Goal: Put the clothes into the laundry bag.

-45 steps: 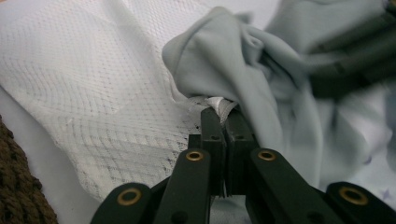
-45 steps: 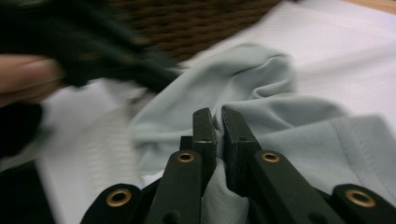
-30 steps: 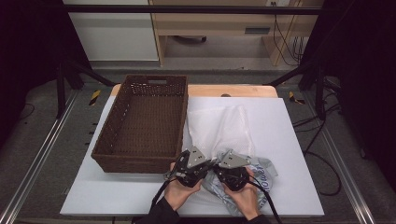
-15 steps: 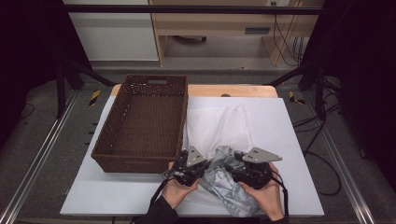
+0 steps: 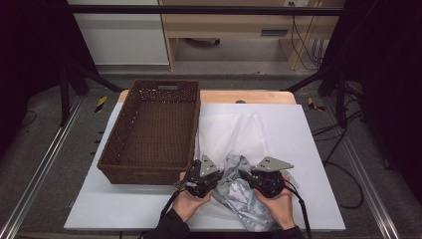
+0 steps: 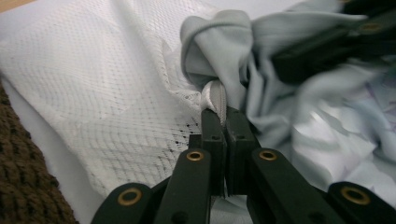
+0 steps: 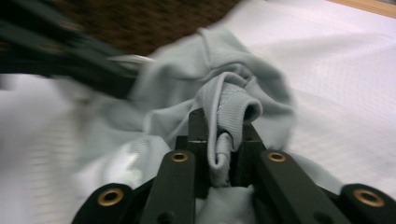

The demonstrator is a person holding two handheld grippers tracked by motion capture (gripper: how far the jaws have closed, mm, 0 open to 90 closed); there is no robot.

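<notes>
A crumpled grey garment (image 5: 239, 191) lies at the front of the white board, partly on a white mesh bag (image 5: 231, 132). My left gripper (image 5: 215, 175) sits at the garment's left side. Its jaws are shut on the mesh bag's white hem (image 6: 214, 94), right beside the grey garment (image 6: 261, 42). On the garment's right side, my right gripper (image 5: 246, 175) is shut on a rolled fold of the grey garment (image 7: 229, 105). The left gripper (image 6: 225, 112) and right gripper (image 7: 223, 126) face each other, a short gap apart.
A brown wicker basket (image 5: 112, 159) stands on the board's left half, its near corner just left of my left hand. The white board (image 5: 308, 149) spreads to the right. Metal rails and cables run past the table's sides.
My right gripper has shifted to the right, away from the left one. The grey garment now bunches up between the two grippers.
</notes>
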